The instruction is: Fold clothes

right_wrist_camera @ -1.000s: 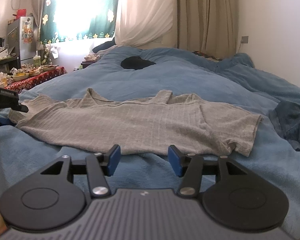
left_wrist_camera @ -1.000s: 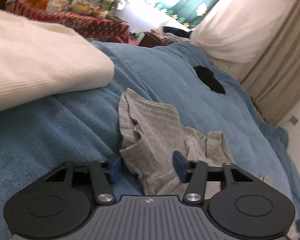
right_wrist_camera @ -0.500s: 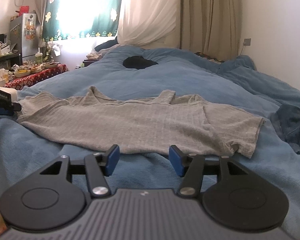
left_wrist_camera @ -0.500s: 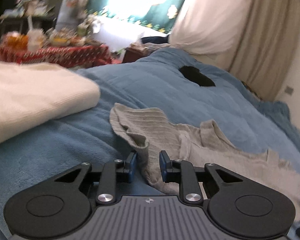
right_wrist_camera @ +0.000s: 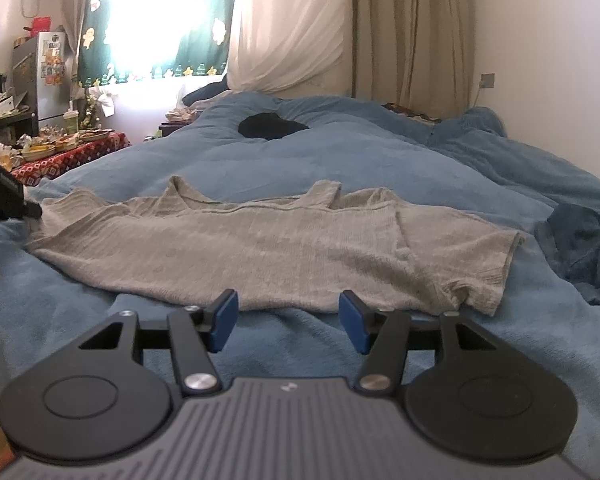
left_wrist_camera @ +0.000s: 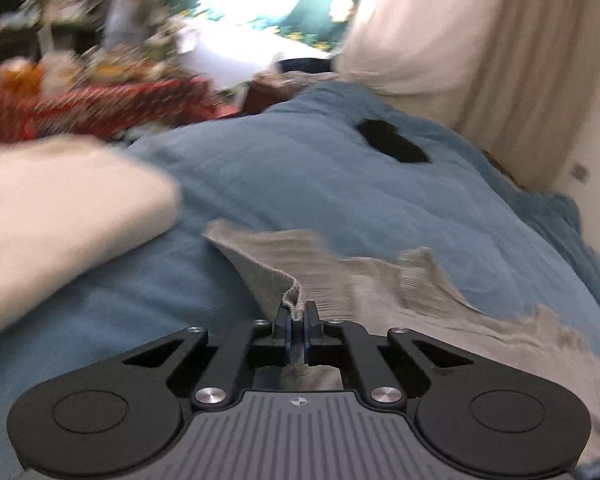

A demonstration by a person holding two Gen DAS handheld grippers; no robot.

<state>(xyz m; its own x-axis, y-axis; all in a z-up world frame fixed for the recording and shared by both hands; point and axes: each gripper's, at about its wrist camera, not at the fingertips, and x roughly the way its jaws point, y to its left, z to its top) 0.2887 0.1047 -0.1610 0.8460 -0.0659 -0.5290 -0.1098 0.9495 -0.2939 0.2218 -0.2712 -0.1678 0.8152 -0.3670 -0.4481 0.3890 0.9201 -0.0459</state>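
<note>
we have the grey t-shirt (right_wrist_camera: 260,248) spread flat on the blue blanket (right_wrist_camera: 380,168), lying crosswise in front of us, its neckline on the far side and one short sleeve out to the right. over at the left end, our left gripper (left_wrist_camera: 296,322) is clamped tight on the shirt's edge, the blue pads pressed together with a fold of grey knit pinched between them. in the left wrist view that pinched edge stands up off the blanket, and the rest of the shirt trails away to the right. that whole view is smeared with blur, so we cannot make out the finer creases.

our right gripper (right_wrist_camera: 288,318) sits with its jaws wide apart, nothing between them, just short of the shirt's near hem. its blue pads (right_wrist_camera: 225,320) hover over bare blanket.

a cream folded blanket (left_wrist_camera: 60,216) lies to the left of the shirt. a small black garment (right_wrist_camera: 270,126) rests far up the bed. a darker blue bundle (right_wrist_camera: 580,240) sits at the right edge. beyond the bed on the left we see a cluttered table with a red patterned cloth (right_wrist_camera: 72,156) and a bright window.
</note>
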